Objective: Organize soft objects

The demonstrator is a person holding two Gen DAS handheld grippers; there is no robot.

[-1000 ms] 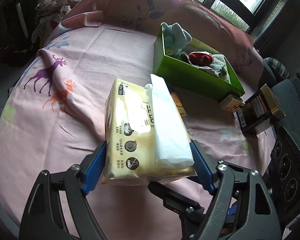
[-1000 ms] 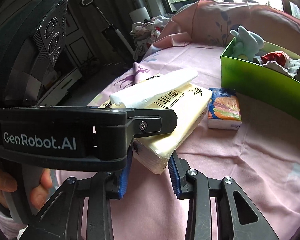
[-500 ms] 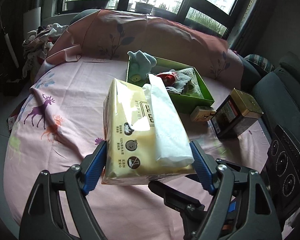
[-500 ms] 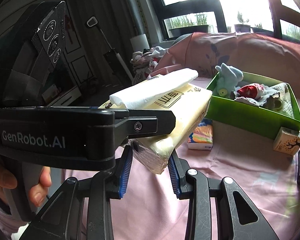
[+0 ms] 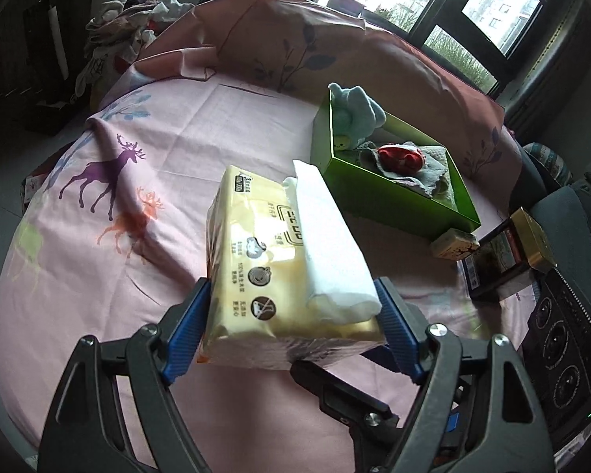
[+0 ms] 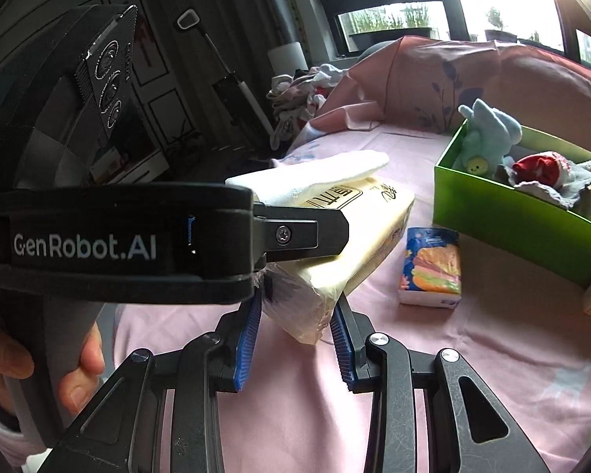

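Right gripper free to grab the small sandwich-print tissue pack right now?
Probably not. The right gripper is shut on a corner of the yellow tissue pack, so its jaws are occupied. The sandwich-print pack itself lies uncovered on the pink sheet.

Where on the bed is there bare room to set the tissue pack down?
Bare pink sheet lies between the deer print and the green box. Crowded: right of the box, by the small carton and dark boxes; the box is half full.
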